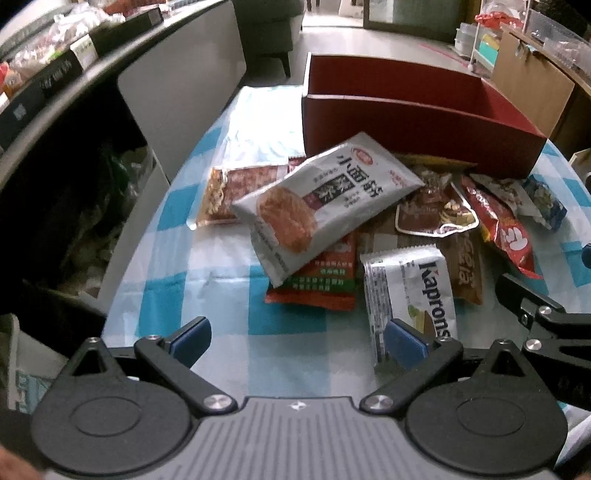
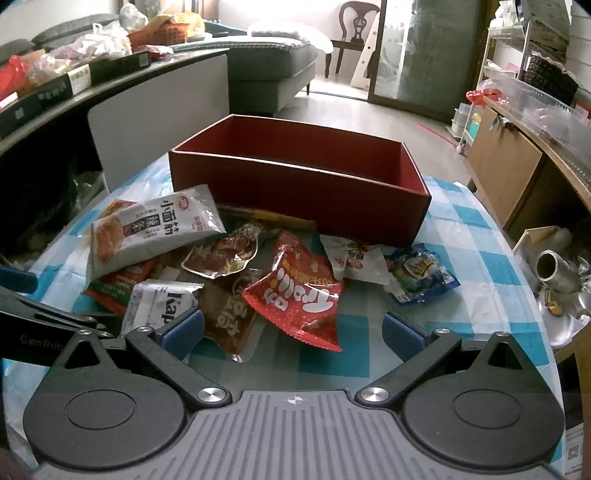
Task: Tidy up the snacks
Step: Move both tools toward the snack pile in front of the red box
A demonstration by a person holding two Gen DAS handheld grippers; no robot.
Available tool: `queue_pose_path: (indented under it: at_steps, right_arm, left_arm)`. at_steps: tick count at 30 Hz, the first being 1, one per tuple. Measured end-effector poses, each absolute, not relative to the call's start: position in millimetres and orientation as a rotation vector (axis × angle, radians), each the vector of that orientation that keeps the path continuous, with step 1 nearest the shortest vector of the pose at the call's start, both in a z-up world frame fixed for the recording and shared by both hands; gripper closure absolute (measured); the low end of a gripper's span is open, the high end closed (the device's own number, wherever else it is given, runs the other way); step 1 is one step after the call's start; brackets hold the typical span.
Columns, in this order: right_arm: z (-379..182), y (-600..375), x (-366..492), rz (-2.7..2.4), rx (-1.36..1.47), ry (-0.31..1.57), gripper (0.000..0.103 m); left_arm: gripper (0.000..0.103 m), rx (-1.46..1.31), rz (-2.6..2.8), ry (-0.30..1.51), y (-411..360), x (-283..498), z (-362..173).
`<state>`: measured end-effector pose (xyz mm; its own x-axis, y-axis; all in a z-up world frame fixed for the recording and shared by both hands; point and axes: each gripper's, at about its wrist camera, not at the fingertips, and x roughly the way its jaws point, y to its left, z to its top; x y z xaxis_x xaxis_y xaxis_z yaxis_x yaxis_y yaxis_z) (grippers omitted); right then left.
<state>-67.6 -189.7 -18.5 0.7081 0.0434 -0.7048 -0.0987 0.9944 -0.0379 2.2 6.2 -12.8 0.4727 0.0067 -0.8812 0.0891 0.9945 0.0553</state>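
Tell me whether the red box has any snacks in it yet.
Looks empty: the red box shows only bare inner walls; its floor is hidden. Snacks lie outside.

Glossy foil snack packets [image 2: 295,295] lie beside a matt cardboard box [image 2: 295,192].

A grey sofa [image 2: 266,70], wooden chair [image 2: 356,27] and cardboard box [image 2: 502,166] stand beyond.

The large silver packet [image 1: 325,206] lying on top of the pile carries the big black characters "小面筋". A small white wrapper [image 1: 410,295] near the left gripper's finger reads "Kaprons", and the red bag [image 2: 299,295] shows white letters that appear to read "Trolli", upside down in the right wrist view.
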Motion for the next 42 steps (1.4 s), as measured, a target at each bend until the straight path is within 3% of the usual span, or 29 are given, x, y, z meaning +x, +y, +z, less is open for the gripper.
queue_pose_path:
  at_steps: [42]
  right_arm:
    - [-23.0,-175.2,-58.5,0.081,-0.108,0.851,0.000]
  left_arm:
    - [0.010,0.105,-0.013,1.107,14.6,3.5,-12.9]
